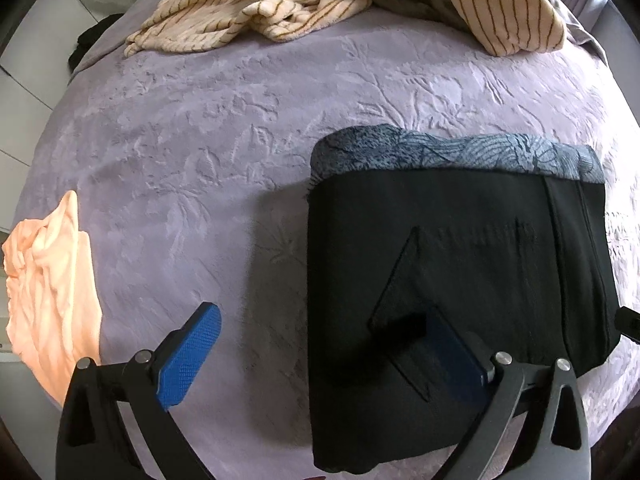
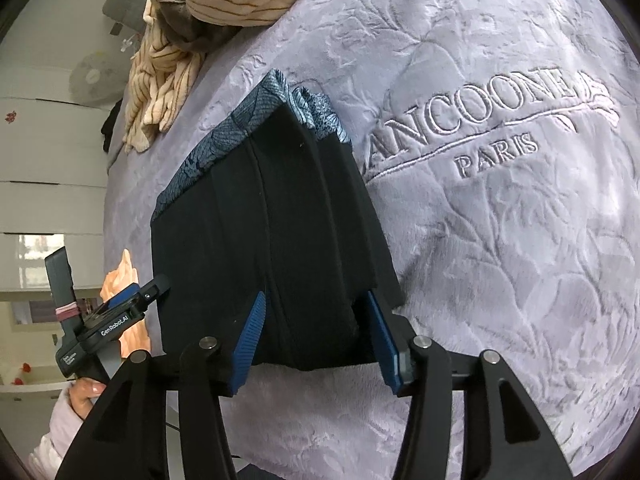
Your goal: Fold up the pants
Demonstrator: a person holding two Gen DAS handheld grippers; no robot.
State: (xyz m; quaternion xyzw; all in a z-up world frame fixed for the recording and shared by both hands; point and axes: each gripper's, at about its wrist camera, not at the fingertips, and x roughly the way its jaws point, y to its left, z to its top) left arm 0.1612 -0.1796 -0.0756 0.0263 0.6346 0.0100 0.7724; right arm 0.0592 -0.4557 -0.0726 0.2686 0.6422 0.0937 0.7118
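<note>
The black pants (image 1: 460, 248) lie folded into a thick rectangular bundle on a lilac embossed bedspread (image 1: 224, 128), on top of a folded blue-grey garment with a leaf print (image 1: 460, 152) whose far edge sticks out beyond them. In the left wrist view the bundle sits right of centre and near the camera; in the right wrist view it fills the middle, with the stitched lettering "ANCOONE PARIS" (image 2: 496, 128) just to its right on the bedspread.

The left claw (image 1: 324, 344) stands spread as wide as it goes, holding nothing: its left blue finger (image 1: 192, 352) hangs over bare bedspread, well left of the pants, while its right finger (image 1: 456, 352) sits over the near part of the black cloth (whether it touches the fabric is not clear).

The right claw (image 2: 316, 336) is about half open at the near edge of the bundle. The folded cloth reaches in between the two blue pads (image 2: 252, 332), but there is a visible gap on the right side, so the pads do not seem to squeeze it.

A crumpled cream blanket with brown stripes (image 1: 248, 12) lies at the far side of the bed, and a peach-coloured cloth (image 1: 48, 288) at the near left edge. The person's left hand (image 2: 86, 394), in a pale sleeve, grips the other handle at the left of the right wrist view.
</note>
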